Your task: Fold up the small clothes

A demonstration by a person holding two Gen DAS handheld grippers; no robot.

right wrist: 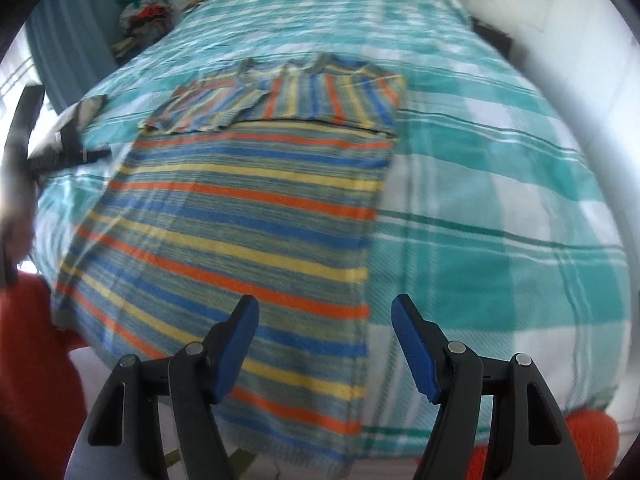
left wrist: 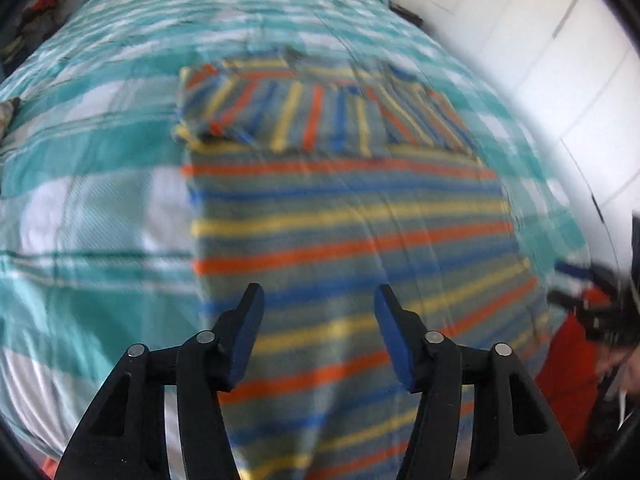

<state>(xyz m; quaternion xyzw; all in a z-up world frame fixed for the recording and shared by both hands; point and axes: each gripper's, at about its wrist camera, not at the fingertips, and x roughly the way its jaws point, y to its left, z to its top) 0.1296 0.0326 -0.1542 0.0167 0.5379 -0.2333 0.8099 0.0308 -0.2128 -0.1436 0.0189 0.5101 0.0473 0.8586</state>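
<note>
Left gripper: jaws spread wide, nothing between the blue pads, hovering above the lower middle of the striped shirt. No contact with the cloth that I can see.

Right gripper: also spread, empty. It sits over the shirt's right-hand edge at the bottom of the right wrist frame; the left pad is over stripes, the right pad over the bedspread.

Progress, as a judgement: the fold is partly done. Both sleeves appear turned inward across the chest, lying as a band with stripes running vertically in the upper middle of each frame, against the horizontal stripes of the body below. The side edges run fairly straight, so the garment reads as a long narrow rectangle. What seems left: bringing the hem up toward the collar, once or twice, to make a compact packet. With both grippers free near the hem end, that looks like the step in hand.

Shirt itself: knit, grey-green ground with orange, blue and yellow bands. It lies flat, centre of the bed, collar at the far end, hem toward the cameras. Faint creases run diagonally in the lower left of the right wrist view. Both frames are motion-blurred, so finer wrinkles are not readable.

Surroundings: teal and white checked bedspread under everything; a red garment at the lower left edge, apart from the shirt; a white wardrobe in the upper right of the left wrist view.
</note>
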